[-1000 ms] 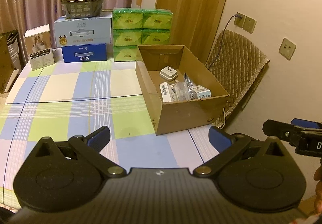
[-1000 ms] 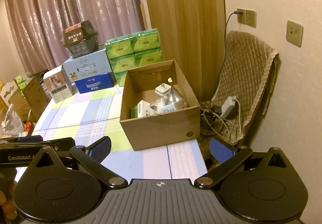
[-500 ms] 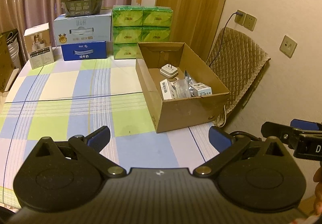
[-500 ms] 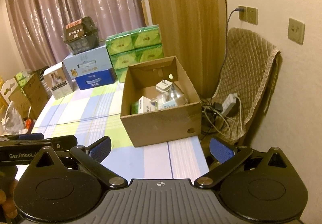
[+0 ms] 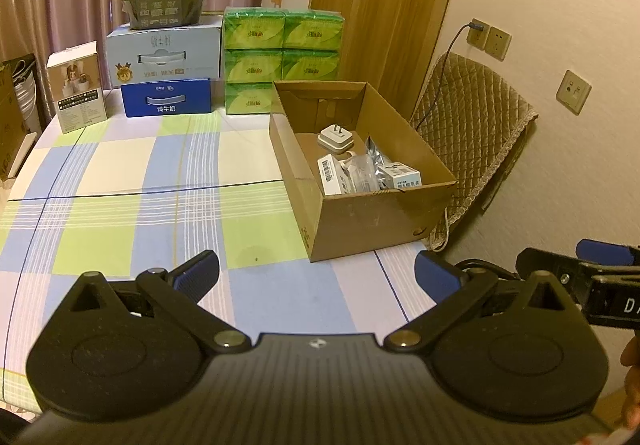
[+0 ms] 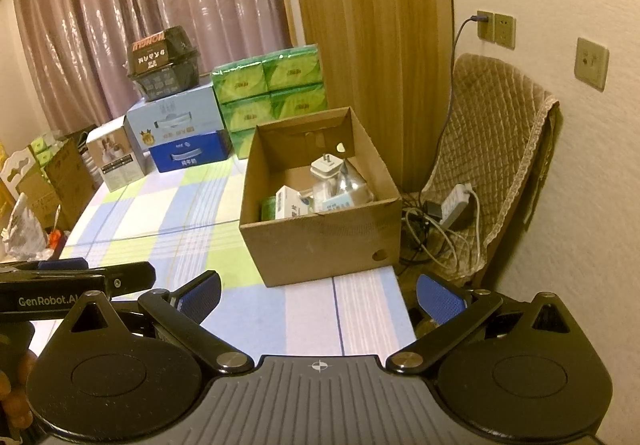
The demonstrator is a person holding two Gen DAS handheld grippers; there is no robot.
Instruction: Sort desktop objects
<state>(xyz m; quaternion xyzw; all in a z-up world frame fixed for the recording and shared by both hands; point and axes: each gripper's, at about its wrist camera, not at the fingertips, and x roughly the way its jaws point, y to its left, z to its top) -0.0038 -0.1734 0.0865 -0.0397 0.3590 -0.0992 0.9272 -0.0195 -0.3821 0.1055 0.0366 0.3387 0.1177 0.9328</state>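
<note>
We held the left gripper (image 5: 316, 272) wide open and empty above the near edge of the surface (image 5: 120, 173), which was covered with a checked cloth. The right gripper (image 6: 318, 291) was open and empty too, out by the near right corner. The cardboard box (image 5: 372, 213) stood ahead of both grippers, well apart from them, at the right edge of the surface. Inside it lay a white plug adapter (image 5: 335, 138), a white carton with a barcode (image 5: 331, 175), a clear plastic bag (image 5: 362, 173) and a small white and blue box (image 5: 402, 178), all crowded toward the box's near wall. At the far edge stood green tissue packs (image 5: 282, 53), a pale blue carton (image 5: 164, 49) on a dark blue one (image 5: 166, 101), and a small white box (image 5: 77, 85).
</note>
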